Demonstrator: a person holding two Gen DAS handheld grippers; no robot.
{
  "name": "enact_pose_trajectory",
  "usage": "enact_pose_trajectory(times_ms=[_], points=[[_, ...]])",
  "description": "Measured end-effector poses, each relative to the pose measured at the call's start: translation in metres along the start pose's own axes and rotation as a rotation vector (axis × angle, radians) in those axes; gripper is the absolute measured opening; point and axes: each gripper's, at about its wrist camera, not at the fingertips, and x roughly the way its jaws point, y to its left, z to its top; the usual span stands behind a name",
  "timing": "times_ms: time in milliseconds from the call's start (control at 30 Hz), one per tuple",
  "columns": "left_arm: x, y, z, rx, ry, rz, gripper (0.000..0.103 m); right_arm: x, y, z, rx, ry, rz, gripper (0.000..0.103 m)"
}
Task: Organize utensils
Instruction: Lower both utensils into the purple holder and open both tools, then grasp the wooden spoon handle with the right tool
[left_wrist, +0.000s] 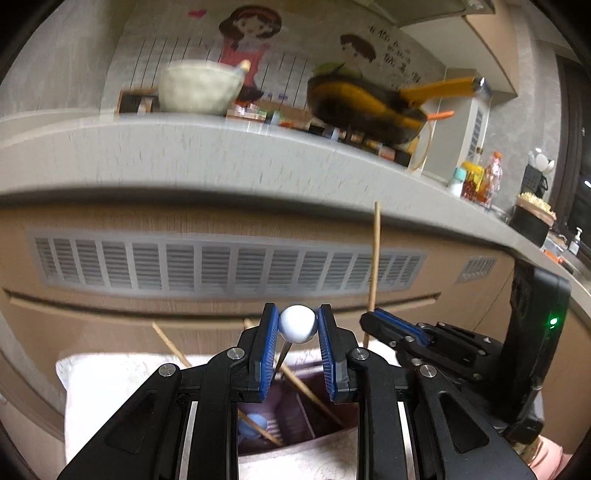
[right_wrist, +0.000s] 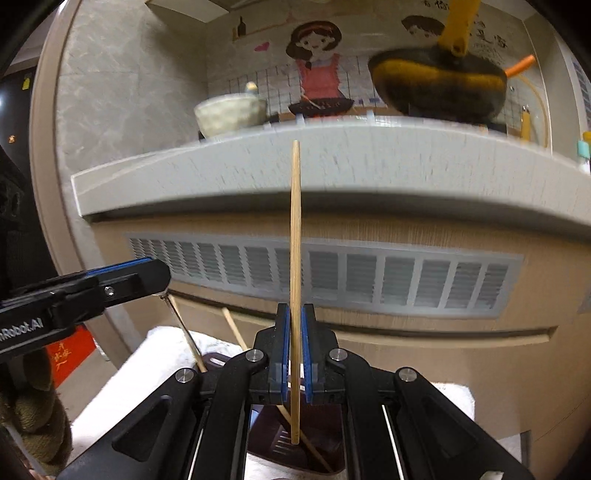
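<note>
My left gripper (left_wrist: 297, 325) is shut on the round white end of a utensil (left_wrist: 297, 324) with a thin metal shaft going down toward a dark brown compartment holder (left_wrist: 295, 417). My right gripper (right_wrist: 295, 332) is shut on a bamboo chopstick (right_wrist: 295, 229), held upright with its lower tip over the holder (right_wrist: 325, 450). The chopstick also shows in the left wrist view (left_wrist: 375, 258), beside the right gripper (left_wrist: 391, 326). Other chopsticks (left_wrist: 173, 345) lean in the holder. A blue utensil (left_wrist: 253, 424) lies inside it.
The holder stands on a white towel (left_wrist: 122, 387). Behind is a cabinet front with a vent grille (left_wrist: 221, 266) under a grey countertop (left_wrist: 221, 147). On the counter are a pale bowl (left_wrist: 201, 86), a yellow-handled pan (left_wrist: 369, 107) and bottles (left_wrist: 480, 181).
</note>
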Motion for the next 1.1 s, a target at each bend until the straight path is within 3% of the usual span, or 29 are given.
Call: enact_pose_trajectory(times_ms=[200,233,333,433,533,567,633,733,867,1100], points=[[0.024,0.011,-0.042,-0.044,0.113,0.01,0.025,0.036,0.0,-0.044,0.004,0.119,-0.007,0.007],[0.026,0.012,-0.048,-0.044,0.122,0.021,0.026,0.039,0.0,-0.053,0.003,0.148,0.0,0.01],[0.028,0.015,-0.065,-0.047,0.137,0.078,0.033,0.038,0.001,-0.069,0.005,0.184,-0.003,0.031],[0.02,0.014,-0.073,-0.057,0.139,0.099,0.034,0.021,0.002,-0.085,0.008,0.19,-0.029,0.034],[0.004,0.011,-0.082,-0.053,0.126,0.101,0.043,0.0,0.003,-0.099,0.013,0.199,-0.036,0.036],[0.0,0.01,-0.085,-0.051,0.124,0.103,0.051,-0.01,0.004,-0.104,0.009,0.188,-0.05,0.04],[-0.013,0.007,-0.09,-0.044,0.113,0.11,0.054,-0.026,0.007,-0.113,-0.007,0.184,-0.079,0.052],[-0.03,0.003,-0.098,-0.036,0.113,0.106,0.054,-0.044,0.012,-0.126,-0.01,0.193,-0.09,0.053],[-0.045,-0.002,-0.107,-0.023,0.143,0.112,0.058,-0.056,0.023,-0.149,-0.032,0.268,-0.074,0.053],[-0.062,-0.004,-0.15,0.029,0.249,0.146,0.064,-0.039,0.053,-0.19,-0.09,0.433,-0.032,0.053]])
